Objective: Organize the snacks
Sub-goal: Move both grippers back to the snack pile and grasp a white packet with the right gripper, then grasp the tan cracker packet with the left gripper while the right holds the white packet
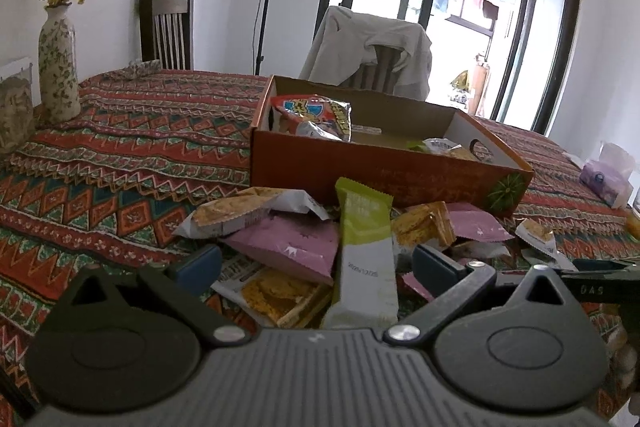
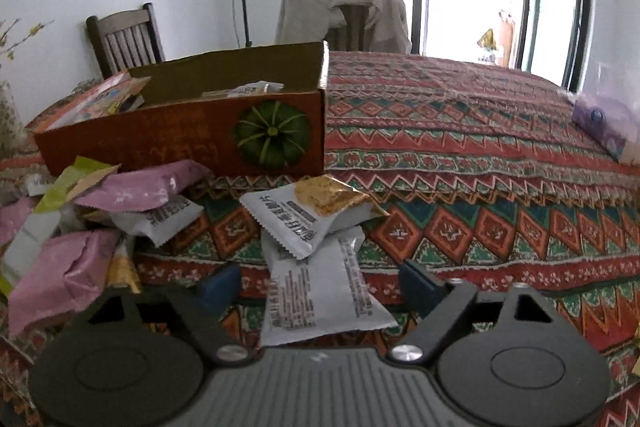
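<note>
An orange cardboard box [image 1: 360, 171] [image 2: 160, 143] with a green pumpkin picture stands on the patterned tablecloth [image 2: 480, 147]. Inside it lie a red snack bag [image 1: 316, 115] and some small packets [image 1: 444, 147]. In front of the box is a heap of several snack packets. My left gripper [image 1: 318, 267] is open over the heap, with a green-and-white bar packet [image 1: 364, 259] and a pink packet [image 1: 292, 243] between its fingers, untouched by the pads. My right gripper [image 2: 320, 283] is open around a white packet [image 2: 320, 295], with gaps on both sides. A second white packet with a cracker picture [image 2: 312, 211] lies on top of it.
A flowered vase [image 1: 58, 67] stands at the table's far left. A dark wooden chair [image 1: 166, 31] and a chair draped with a beige garment [image 1: 372, 47] stand behind the table. A purple tissue pack [image 2: 600, 123] lies at the right edge. More pink packets [image 2: 60, 275] lie left of the right gripper.
</note>
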